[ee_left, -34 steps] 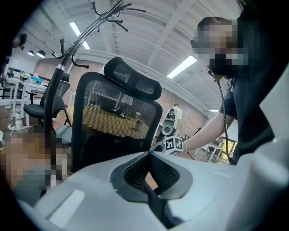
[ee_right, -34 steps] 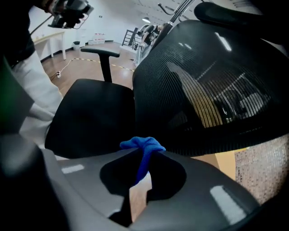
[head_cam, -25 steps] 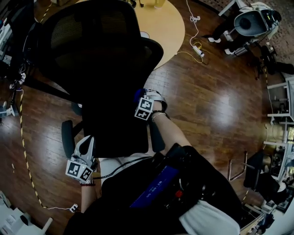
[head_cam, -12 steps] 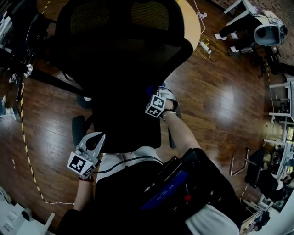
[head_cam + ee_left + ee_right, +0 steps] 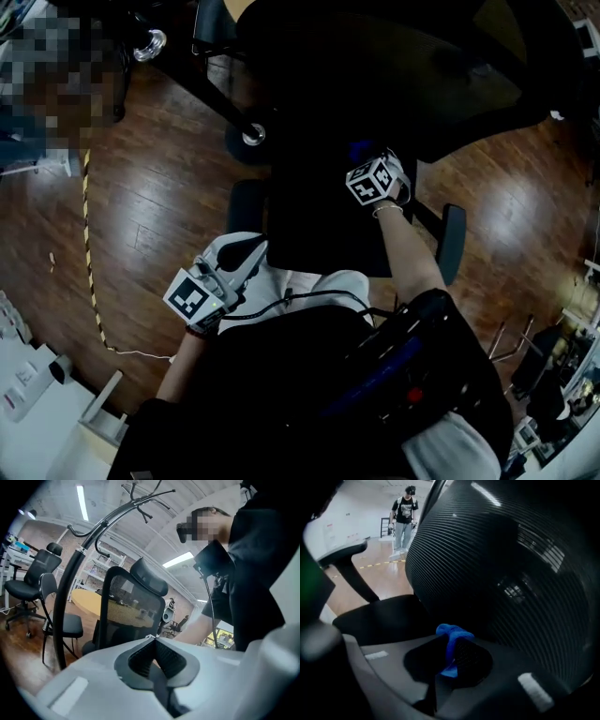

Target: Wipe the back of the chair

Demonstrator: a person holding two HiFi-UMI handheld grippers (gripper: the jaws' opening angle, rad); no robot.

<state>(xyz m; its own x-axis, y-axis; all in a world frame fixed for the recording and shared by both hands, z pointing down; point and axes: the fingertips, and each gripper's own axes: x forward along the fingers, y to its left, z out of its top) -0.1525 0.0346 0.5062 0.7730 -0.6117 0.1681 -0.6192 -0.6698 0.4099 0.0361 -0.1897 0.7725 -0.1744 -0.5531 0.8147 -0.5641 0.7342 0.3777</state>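
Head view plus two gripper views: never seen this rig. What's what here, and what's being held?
There is no robot. A person holds a two-jaw gripper in each hand, and each gripper carries a cube with square markers.

The head view comes from a camera on the person's head looking steeply down. It shows both grippers and a black chair on a wood floor.

Each gripper view comes from a camera riding on that gripper and looking along its jaws.

The left gripper has its jaws together with nothing between them, and it is held away from the chair.

The right gripper is shut on a blue cloth, right up at the chair's mesh back. Whether the cloth touches the mesh can't be told.
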